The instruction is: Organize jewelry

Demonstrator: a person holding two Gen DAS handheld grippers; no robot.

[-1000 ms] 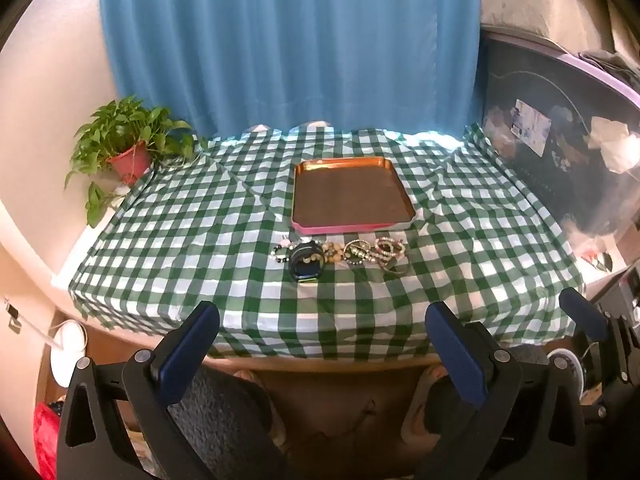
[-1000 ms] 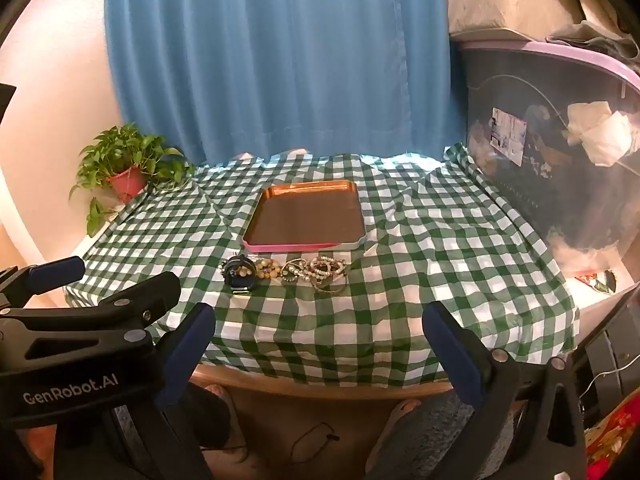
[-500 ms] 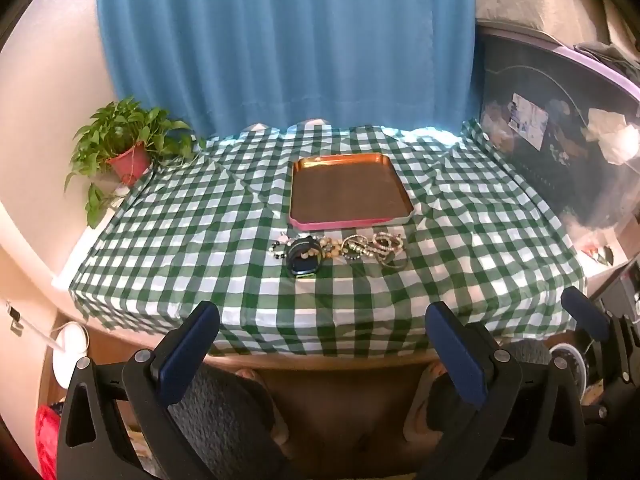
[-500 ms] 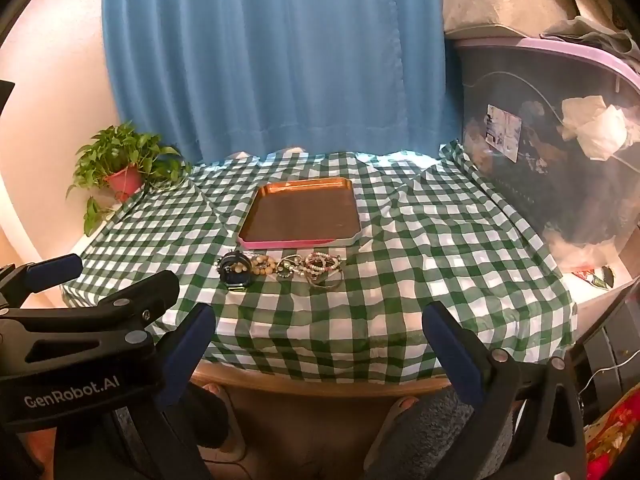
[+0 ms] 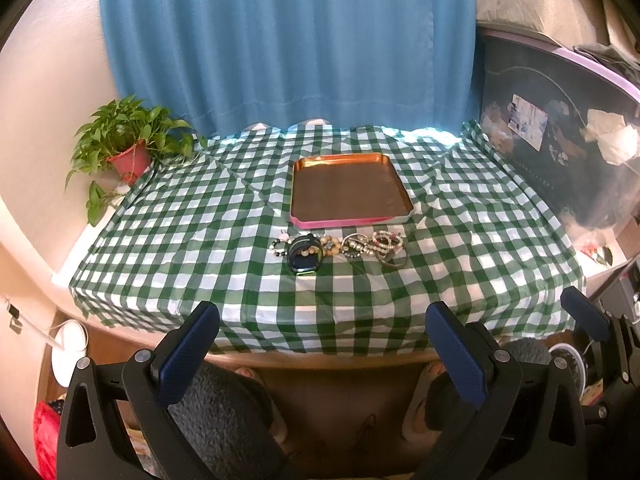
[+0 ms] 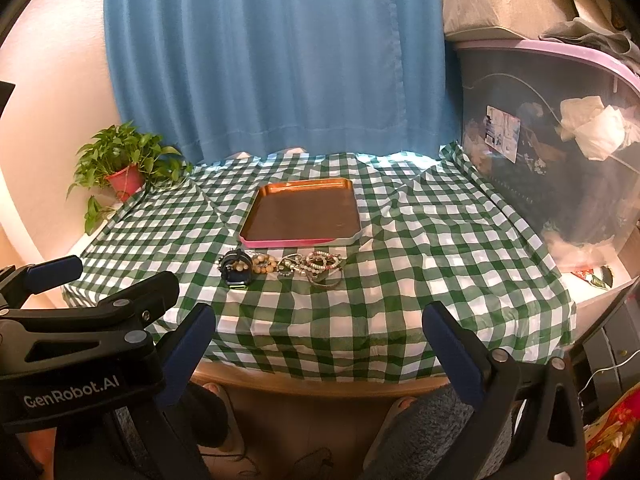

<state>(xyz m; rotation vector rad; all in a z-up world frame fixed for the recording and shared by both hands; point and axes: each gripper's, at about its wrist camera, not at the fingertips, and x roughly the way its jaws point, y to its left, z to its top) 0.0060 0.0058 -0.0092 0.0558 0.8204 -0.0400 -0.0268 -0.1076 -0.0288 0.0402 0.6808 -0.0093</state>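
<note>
Since a second ago: barely anything; the tabletop [image 5: 180, 216] sits a touch lower in both views, so both grippers tipped or lifted slightly. Jewelry and tray haven't budged.
Tray: copper-coloured tray [image 5: 348, 190] with a pink near edge, bare inside, around the middle of the green-checked cloth, toward the far side.
Jewelry: a row of bracelets [image 5: 360, 245] just in front of the tray's near edge, not touching it as far as the views tell. A dark watch [image 5: 305, 258] sits at the row's left end with beaded loops bunched against it; a plain bangle [image 6: 326, 278] is nearest on the right.
Left gripper [image 5: 322, 338]: jaws spread wide, nothing between them, held off the near edge of the tabletop, well short of the jewelry.
Right gripper [image 6: 320, 338]: same deal, jaws wide apart and holding nothing, hanging back off the near edge.
Only in right view: the left gripper's body with "GenRobot.AI" on it, lower left.
Only in left view: a white round thing [image 5: 70, 350] on the floor, low left.
Both views: potted plant [image 5: 128, 144] far left, blue curtain [image 5: 288, 40] behind, clear storage bin [image 6: 560, 152] on the right.
</note>
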